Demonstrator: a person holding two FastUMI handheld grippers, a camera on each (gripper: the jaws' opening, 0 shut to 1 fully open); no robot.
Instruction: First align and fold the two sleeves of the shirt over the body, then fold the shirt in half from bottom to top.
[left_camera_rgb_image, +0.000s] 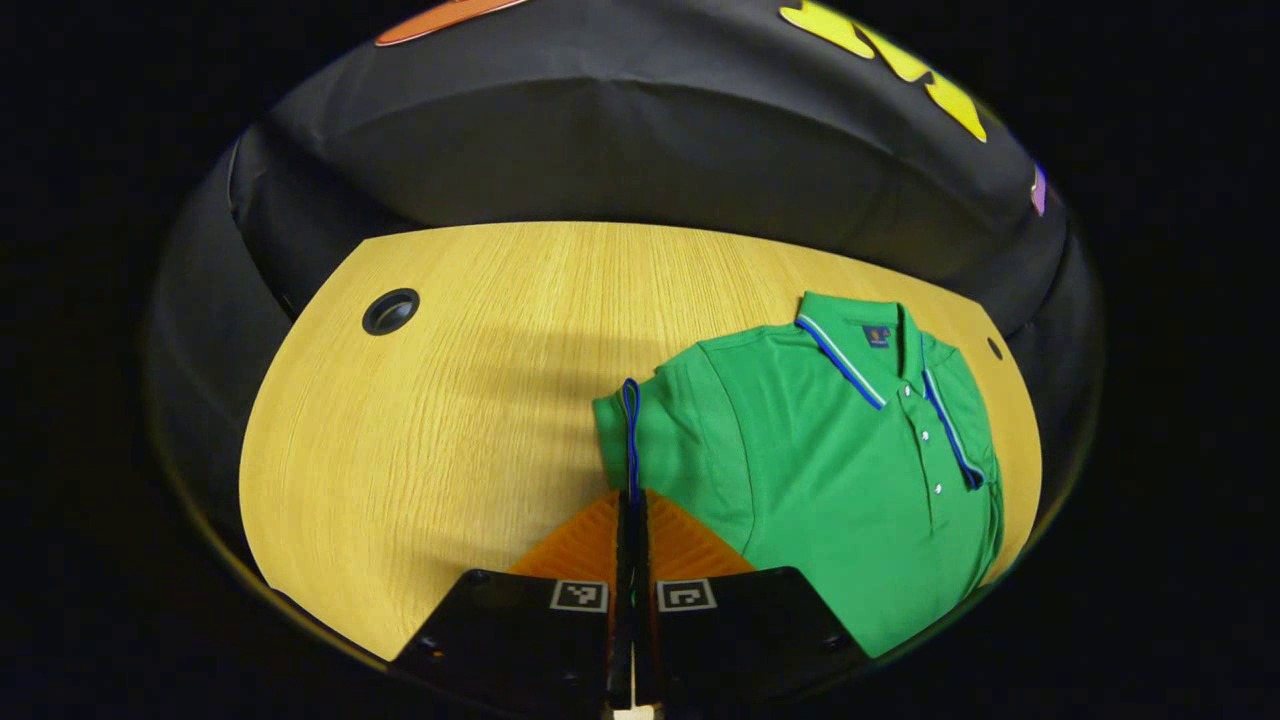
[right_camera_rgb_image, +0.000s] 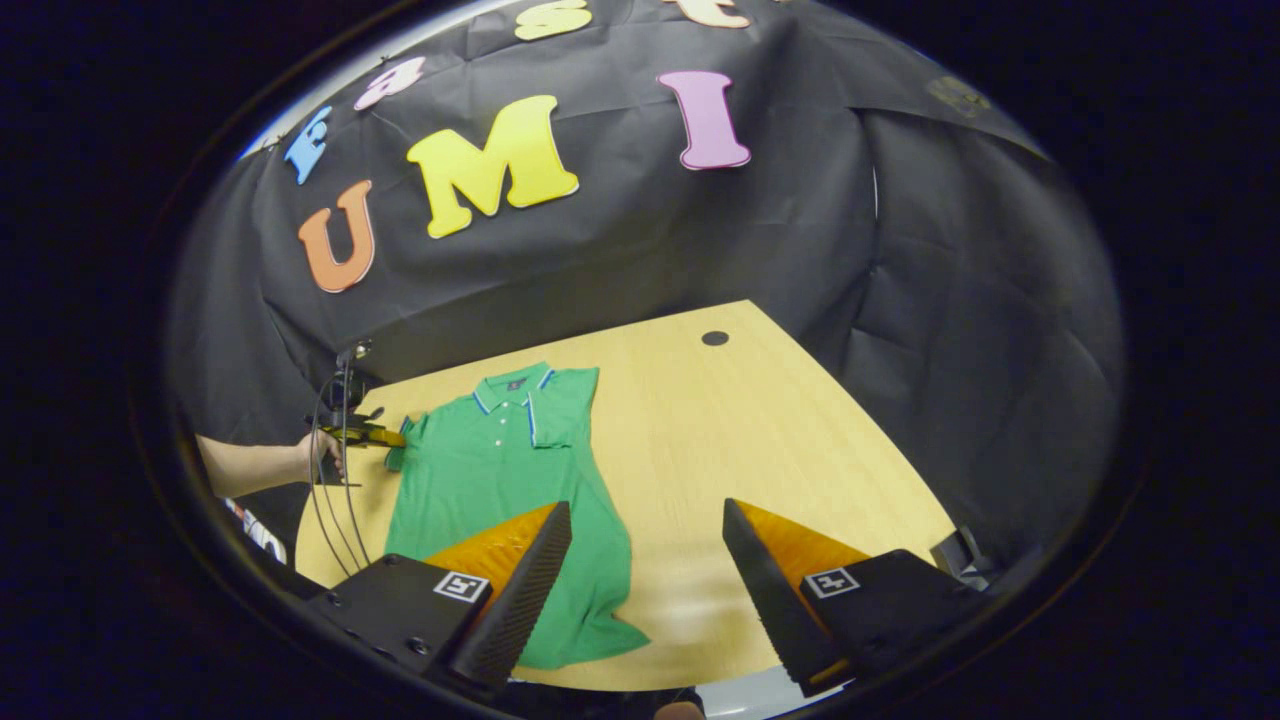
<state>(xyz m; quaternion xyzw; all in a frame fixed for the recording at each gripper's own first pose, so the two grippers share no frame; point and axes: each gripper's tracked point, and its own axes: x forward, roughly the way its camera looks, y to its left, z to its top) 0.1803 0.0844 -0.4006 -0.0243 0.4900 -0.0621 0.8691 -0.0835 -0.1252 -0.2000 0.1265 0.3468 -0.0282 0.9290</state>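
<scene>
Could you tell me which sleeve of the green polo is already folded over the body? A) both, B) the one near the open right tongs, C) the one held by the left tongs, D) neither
B: the far sleeve lies on the shirt; left tongs pinch the other sleeve, spread out.

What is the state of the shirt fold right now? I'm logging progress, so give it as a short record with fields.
shirt: green polo shirt lying face up on the wooden table
right-side sleeve: already folded over the body
left-side sleeve: cuff pinched in the left gripper, not yet folded over
left gripper: shut on the cuff
right gripper: open, above the table beside the hem, holding nothing
bottom-to-top fold: not yet done
</scene>
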